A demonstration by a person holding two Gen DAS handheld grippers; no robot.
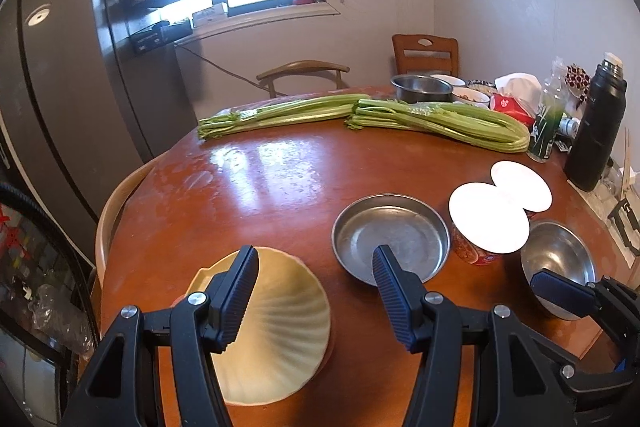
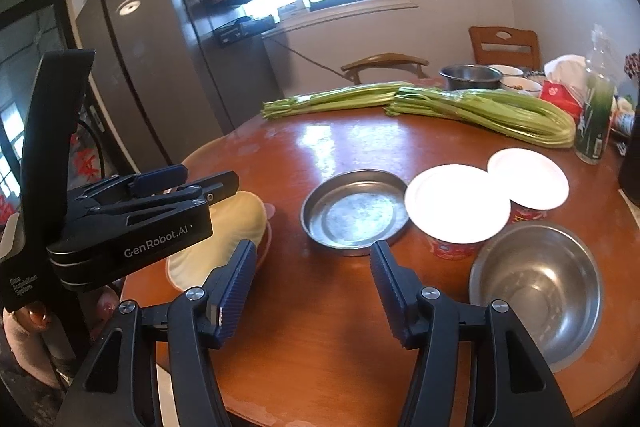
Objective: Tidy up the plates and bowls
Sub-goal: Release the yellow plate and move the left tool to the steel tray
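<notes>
Plates and bowls sit near the table's front edge: shell plate [image 1: 276, 327] under the empty, released left tool [image 1: 316, 291]; steel bowl [image 2: 536, 291] beside the released right tool [image 2: 312, 287].

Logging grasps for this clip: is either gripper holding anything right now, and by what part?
Nothing is held. The left gripper and the right gripper both have open, empty jaws above the table.
</notes>
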